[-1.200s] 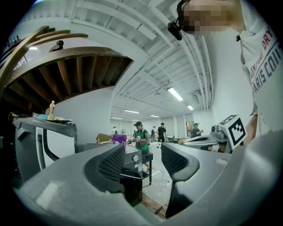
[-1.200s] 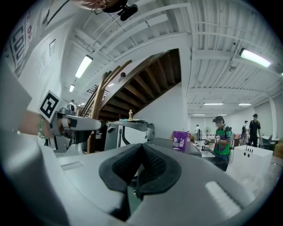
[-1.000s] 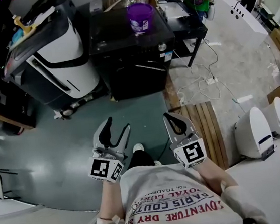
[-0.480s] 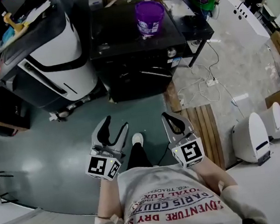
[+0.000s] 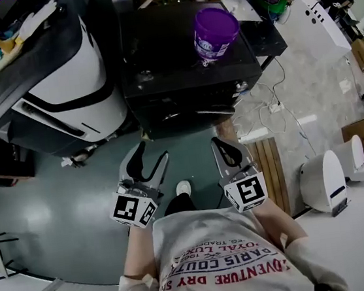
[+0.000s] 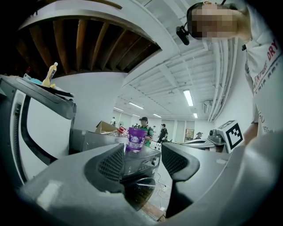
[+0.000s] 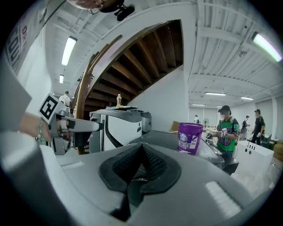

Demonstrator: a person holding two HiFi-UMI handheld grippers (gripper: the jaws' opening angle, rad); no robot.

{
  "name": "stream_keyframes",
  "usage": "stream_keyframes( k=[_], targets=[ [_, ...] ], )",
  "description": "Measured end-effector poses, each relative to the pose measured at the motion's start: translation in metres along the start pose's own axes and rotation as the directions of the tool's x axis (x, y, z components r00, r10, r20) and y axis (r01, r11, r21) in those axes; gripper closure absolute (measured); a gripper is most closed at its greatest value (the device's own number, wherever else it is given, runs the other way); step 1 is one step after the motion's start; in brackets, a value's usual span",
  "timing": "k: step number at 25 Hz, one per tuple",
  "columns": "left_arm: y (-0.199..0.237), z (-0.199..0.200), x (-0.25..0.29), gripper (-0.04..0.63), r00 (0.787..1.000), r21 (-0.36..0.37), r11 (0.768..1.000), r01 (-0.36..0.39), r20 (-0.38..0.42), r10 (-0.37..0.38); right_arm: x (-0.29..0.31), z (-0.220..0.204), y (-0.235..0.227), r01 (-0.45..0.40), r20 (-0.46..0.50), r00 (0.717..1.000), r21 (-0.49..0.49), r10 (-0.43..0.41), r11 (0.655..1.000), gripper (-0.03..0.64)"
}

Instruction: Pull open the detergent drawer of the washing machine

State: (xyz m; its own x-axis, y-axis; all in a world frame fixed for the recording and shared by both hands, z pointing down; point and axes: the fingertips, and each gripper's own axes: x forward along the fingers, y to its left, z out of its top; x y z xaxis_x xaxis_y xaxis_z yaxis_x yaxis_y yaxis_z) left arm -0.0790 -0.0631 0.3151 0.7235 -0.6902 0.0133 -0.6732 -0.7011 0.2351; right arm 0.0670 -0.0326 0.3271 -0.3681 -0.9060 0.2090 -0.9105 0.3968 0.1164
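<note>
The black washing machine [image 5: 178, 56] stands in front of both tools, not touched, with a purple bucket [image 5: 215, 31] on top of it. The left tool [image 5: 151, 155] is open with nothing in it, and the right tool [image 5: 225, 150] is closed on nothing. The detergent drawer on the machine's front is too dark to pick out.

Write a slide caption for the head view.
Person faces a black washing machine topped by a purple bucket, left claw open and right claw shut, both short of it.
</note>
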Motion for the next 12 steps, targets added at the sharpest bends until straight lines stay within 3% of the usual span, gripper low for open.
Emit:
stream_keyframes(
  k=[6, 12],
  targets=[
    [0.042, -0.015, 0.036, 0.341, 0.999, -0.057, 0.998, 0.022, -0.037, -0.024, 0.052, 0.005, -0.010, 0.011, -0.015, 1.000, 0.015, -0.011, 1.000, 0.617],
    [0.069, -0.047, 0.072, 0.333, 0.997, -0.204, 0.979, 0.022, -0.063, -0.036, 0.094, -0.007, -0.023, -0.037, -0.018, 0.999, 0.032, 0.037, 0.999, 0.617]
  ],
)
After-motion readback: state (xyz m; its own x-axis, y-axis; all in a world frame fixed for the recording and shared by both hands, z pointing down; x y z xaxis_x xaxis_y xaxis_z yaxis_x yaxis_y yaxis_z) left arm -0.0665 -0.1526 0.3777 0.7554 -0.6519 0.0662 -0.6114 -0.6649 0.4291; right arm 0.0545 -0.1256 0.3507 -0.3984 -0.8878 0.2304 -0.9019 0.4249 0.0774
